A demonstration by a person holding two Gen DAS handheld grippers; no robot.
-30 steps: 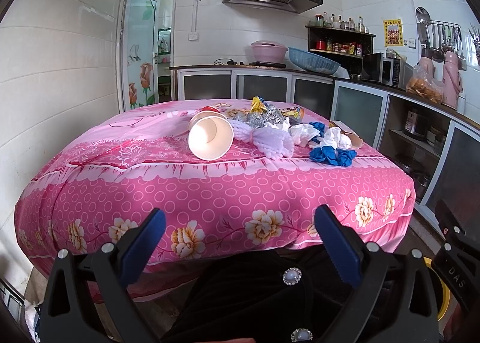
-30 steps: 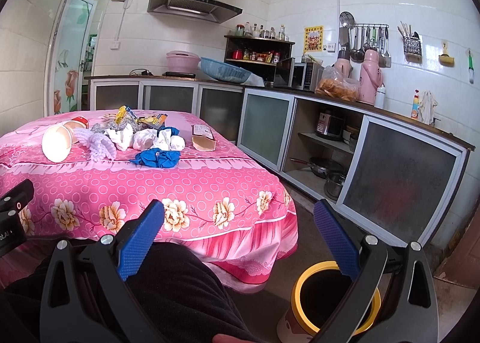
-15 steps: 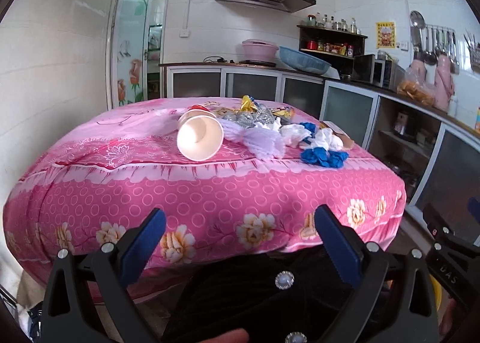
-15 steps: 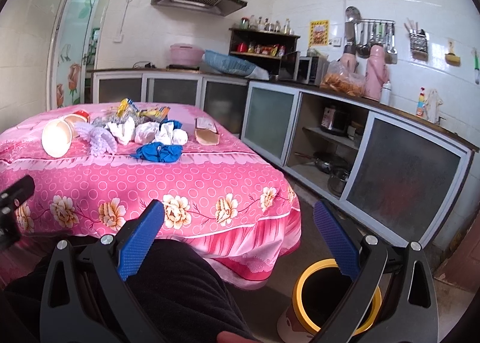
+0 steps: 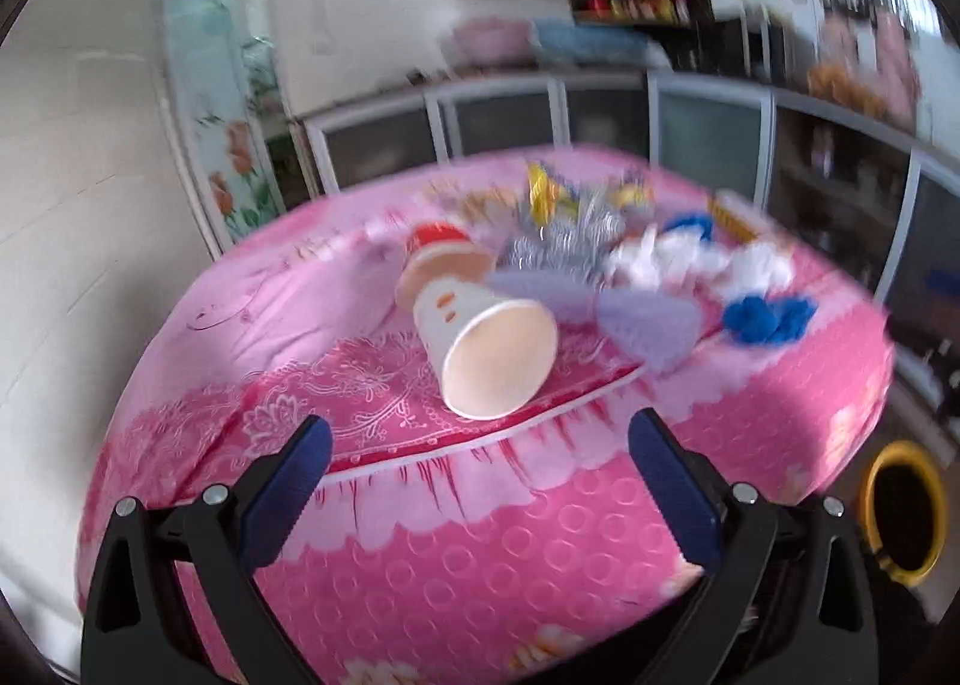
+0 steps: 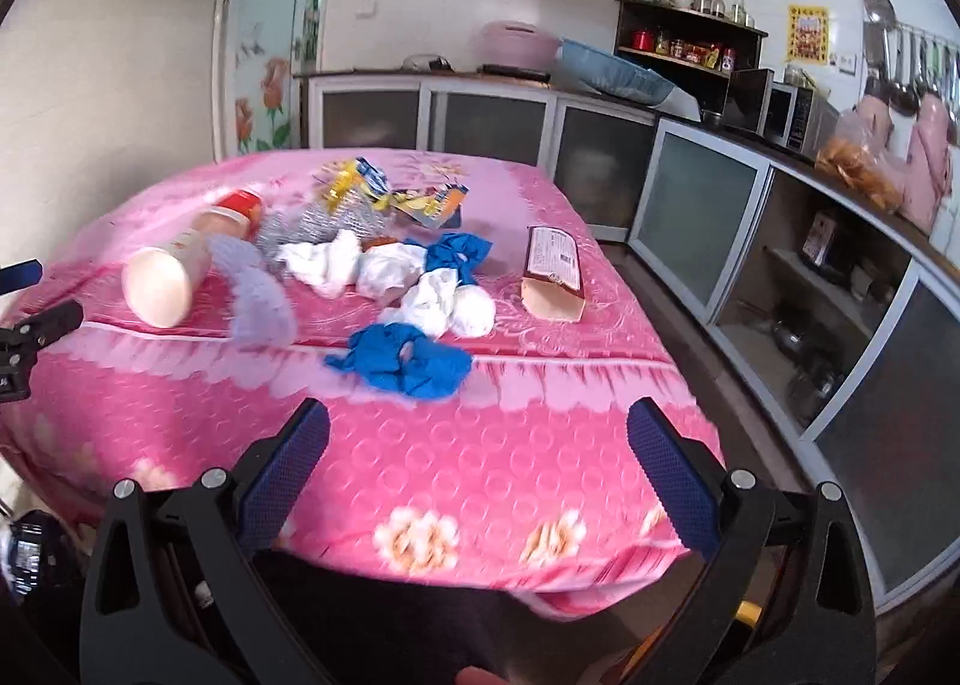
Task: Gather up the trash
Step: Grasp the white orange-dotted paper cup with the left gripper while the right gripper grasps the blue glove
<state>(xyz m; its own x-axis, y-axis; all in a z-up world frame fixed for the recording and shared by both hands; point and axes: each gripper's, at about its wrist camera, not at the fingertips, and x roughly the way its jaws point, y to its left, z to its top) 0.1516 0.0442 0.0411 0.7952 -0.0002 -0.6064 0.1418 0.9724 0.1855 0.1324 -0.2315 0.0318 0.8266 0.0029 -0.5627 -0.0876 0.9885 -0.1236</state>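
Trash lies on the pink-clothed table (image 6: 480,475). A white paper cup (image 5: 489,346) lies on its side, mouth toward me; it also shows in the right wrist view (image 6: 162,277). Beside it are a lilac plastic piece (image 5: 648,319), white crumpled tissues (image 6: 420,277), a blue glove (image 6: 408,358), foil and snack wrappers (image 6: 384,196), and a brown carton (image 6: 552,280). My left gripper (image 5: 480,466) is open and empty, just short of the cup. My right gripper (image 6: 477,460) is open and empty, in front of the blue glove.
A yellow-rimmed bin (image 5: 897,511) stands on the floor right of the table. Kitchen cabinets (image 6: 696,205) run along the back and right walls. A glass door (image 6: 264,43) is at the back left. The left view is motion-blurred.
Both grippers have risen and moved forward toward the table, now looking down on the trash. The cup and the blue glove appear much closer. Both grippers stay open.
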